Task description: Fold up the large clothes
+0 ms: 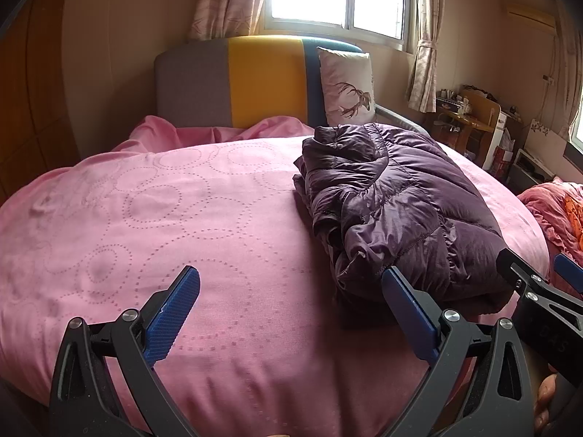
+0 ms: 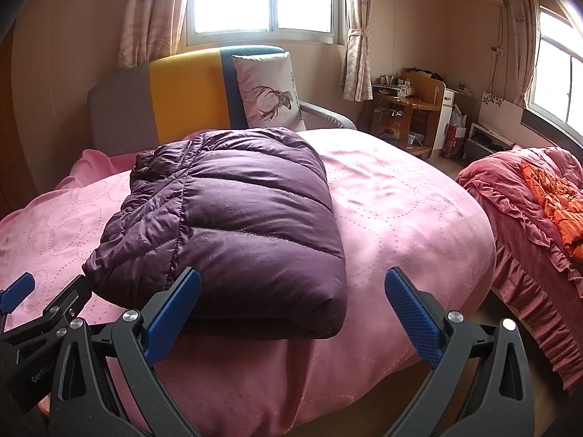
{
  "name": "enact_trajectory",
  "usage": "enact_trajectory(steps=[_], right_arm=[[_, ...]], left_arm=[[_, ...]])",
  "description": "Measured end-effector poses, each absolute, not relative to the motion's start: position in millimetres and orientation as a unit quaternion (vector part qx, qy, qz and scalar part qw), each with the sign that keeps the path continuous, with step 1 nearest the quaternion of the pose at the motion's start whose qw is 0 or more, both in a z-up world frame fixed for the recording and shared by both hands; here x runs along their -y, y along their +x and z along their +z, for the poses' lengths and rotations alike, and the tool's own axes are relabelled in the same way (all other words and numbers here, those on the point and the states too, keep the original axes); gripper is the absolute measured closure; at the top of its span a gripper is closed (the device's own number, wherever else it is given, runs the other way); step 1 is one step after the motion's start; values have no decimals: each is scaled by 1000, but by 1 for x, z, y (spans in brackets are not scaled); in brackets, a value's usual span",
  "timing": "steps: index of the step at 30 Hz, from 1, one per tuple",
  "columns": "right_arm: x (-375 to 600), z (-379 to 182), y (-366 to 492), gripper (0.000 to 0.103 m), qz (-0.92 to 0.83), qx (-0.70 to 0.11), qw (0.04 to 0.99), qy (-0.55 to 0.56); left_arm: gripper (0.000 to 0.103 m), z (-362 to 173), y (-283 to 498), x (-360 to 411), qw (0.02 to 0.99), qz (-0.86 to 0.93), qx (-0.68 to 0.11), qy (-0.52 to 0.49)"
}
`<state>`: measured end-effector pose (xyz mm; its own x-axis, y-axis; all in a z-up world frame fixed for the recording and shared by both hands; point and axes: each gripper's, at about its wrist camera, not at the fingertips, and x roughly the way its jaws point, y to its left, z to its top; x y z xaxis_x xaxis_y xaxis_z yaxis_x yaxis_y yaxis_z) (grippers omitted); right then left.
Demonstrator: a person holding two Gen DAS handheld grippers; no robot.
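Here, folded purple down jacket (image 2: 233, 225) on pink bed cover (image 1: 182, 218) — left gripper (image 1: 291, 306) and right gripper (image 2: 291, 302) nearby, jaws spread, empty.

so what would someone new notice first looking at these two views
The shiny quilted purple puffer jacket, folded into a thick bundle on the pink dotted-circle bedspread, draws the eye first. Both blue-padded black grippers, left and right, hang open and empty at the near edge of the bed. Behind stands a grey, yellow and teal headboard with a white deer-print pillow propped against it.
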<state>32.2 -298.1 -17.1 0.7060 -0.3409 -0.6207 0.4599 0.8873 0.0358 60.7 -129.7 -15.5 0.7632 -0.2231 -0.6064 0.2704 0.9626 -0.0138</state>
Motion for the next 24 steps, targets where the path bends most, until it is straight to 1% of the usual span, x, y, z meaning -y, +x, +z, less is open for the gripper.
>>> enact_trajectory(steps=[24], right_arm=[[297, -18, 33, 2, -213, -318, 919, 96]], left_arm=[[4, -13, 56, 130, 941, -133, -309, 45]])
